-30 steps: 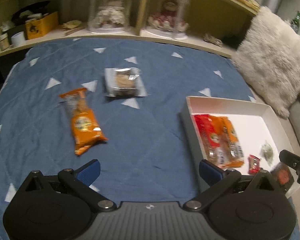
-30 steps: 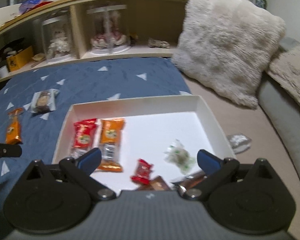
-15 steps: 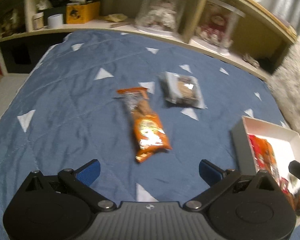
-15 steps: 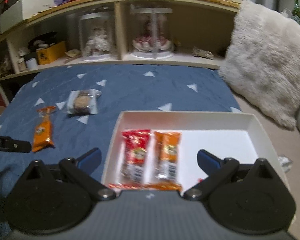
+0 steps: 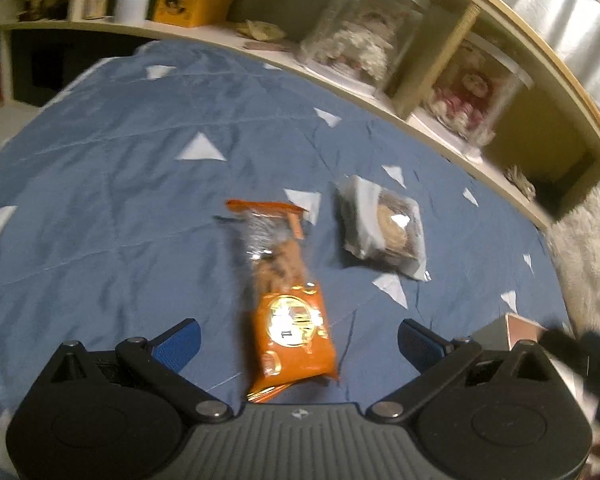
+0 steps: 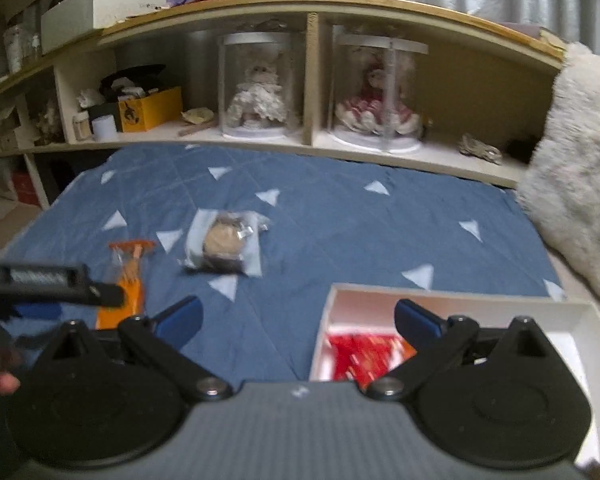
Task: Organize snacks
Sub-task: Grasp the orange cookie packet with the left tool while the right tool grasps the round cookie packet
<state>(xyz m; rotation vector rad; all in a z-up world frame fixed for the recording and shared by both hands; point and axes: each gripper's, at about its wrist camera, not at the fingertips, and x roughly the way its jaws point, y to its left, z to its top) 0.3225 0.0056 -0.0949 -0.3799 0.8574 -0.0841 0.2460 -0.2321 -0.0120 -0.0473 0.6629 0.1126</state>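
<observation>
My left gripper (image 5: pixel 296 340) swung over from the white box (image 6: pixel 452 300); the orange snack pack (image 5: pixel 288 304) now lies lengthwise between its wide-open fingers. Right gripper (image 6: pixel 298 320) is open too, but farther from that pack.

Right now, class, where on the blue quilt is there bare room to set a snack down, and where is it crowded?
Bare quilt lies left of the orange snack packet, out to the quilt's edge, and between the clear-wrapped cake and the fluffy pillow. It is crowded where packet and cake lie close, and at the near left of the white box, where red packets sit.
</observation>
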